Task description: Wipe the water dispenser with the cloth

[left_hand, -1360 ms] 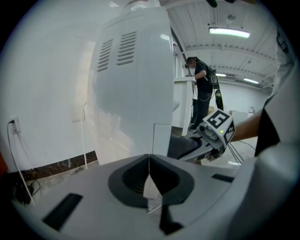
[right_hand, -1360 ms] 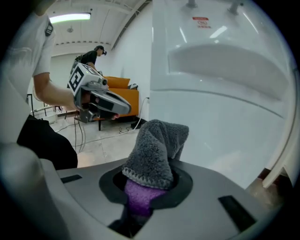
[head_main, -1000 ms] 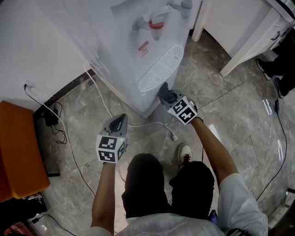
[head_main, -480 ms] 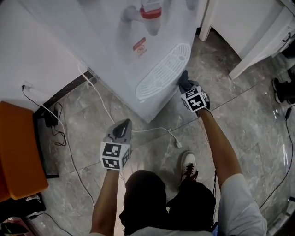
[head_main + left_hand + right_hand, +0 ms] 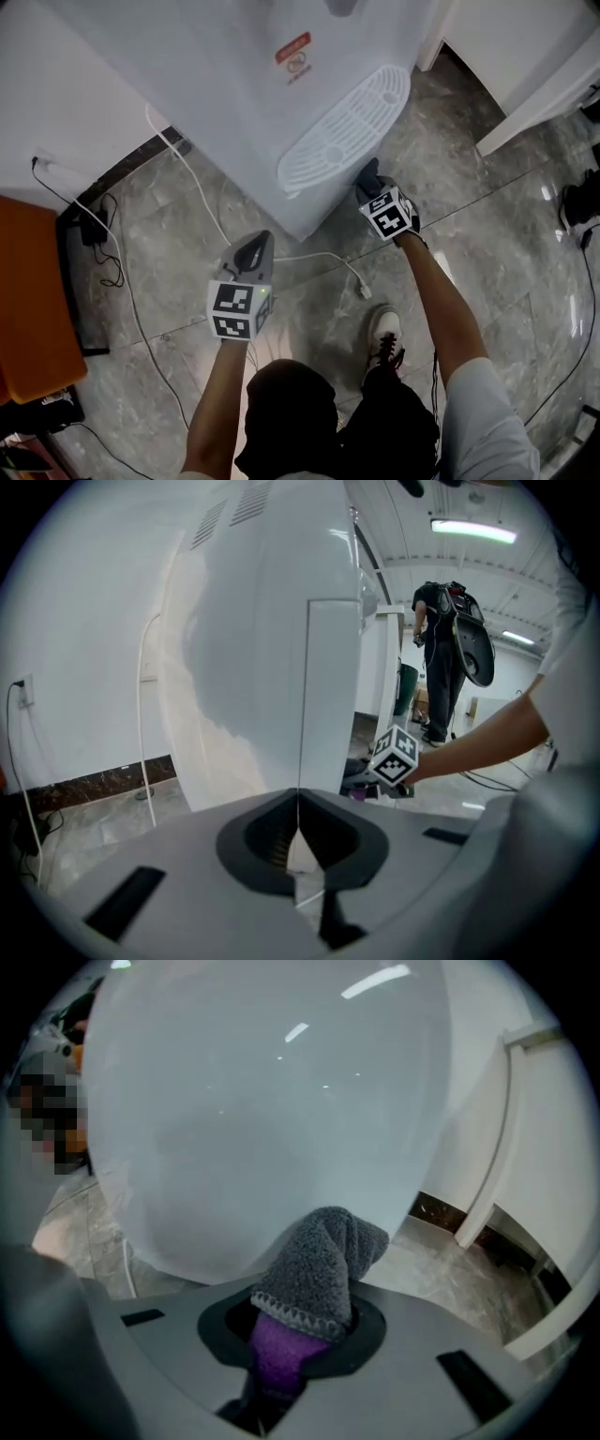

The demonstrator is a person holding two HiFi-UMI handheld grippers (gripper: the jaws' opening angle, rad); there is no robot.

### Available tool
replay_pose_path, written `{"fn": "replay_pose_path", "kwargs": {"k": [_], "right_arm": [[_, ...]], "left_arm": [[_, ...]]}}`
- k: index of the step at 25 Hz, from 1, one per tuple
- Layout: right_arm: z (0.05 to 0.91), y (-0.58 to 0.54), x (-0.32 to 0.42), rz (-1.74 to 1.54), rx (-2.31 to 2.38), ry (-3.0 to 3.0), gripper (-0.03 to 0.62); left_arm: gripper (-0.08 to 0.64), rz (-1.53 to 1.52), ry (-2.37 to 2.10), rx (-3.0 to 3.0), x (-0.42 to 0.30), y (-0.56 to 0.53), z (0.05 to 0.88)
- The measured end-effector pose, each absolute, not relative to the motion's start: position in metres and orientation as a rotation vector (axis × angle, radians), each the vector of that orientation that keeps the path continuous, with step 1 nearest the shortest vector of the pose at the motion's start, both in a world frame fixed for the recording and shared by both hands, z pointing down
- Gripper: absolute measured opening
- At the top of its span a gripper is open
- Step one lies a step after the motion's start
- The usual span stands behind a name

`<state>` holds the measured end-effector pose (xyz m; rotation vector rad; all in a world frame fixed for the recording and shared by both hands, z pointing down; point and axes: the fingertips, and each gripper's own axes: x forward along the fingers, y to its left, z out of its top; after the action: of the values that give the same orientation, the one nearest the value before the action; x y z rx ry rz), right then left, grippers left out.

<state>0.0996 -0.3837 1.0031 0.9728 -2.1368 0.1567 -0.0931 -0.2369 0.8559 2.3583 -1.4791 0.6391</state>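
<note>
Right gripper slid lower-left along dispenser, fingers clamping cloth; left gripper fingers pressed together, empty.

I log: water dispenser white with a red label; cloth grey outside, purple inside; floor grey, marbled; cable white.

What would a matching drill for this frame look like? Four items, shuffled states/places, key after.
Items
1. grey fluffy cloth with a purple side
2. left gripper
3. white water dispenser
4. white power cable

States/places
A. trails loose across the grey stone floor
B. jaws together, nothing between them
C. clamped in the right gripper
D. stands beside the white wall

Pairs: 1-C, 2-B, 3-D, 4-A
</note>
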Motion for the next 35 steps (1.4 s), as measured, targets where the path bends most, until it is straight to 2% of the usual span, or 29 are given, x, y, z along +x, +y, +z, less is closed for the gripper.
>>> {"fn": "replay_pose_path", "kwargs": {"k": [11, 19, 23, 35], "right_arm": [[0.981, -0.262, -0.005, -0.01, 0.524, -2.288, 0.067], [0.889, -0.201, -0.065, -0.054, 0.405, -2.546, 0.067], [0.833, -0.203, -0.051, 0.006, 0.533, -2.65, 0.067], [0.654, -0.235, 0.073, 0.109, 1.14, -2.521, 0.067]], "left_arm": [[0.017, 0.633, -1.481, 2.382, -0.115, -0.214, 0.839], [0.017, 0.633, -1.507, 2.424, -0.129, -0.209, 0.81], [0.017, 0.617, -1.531, 2.448, -0.135, -0.206, 0.787], [0.017, 0.609, -1.578, 2.639, -0.132, -0.206, 0.659]]}}
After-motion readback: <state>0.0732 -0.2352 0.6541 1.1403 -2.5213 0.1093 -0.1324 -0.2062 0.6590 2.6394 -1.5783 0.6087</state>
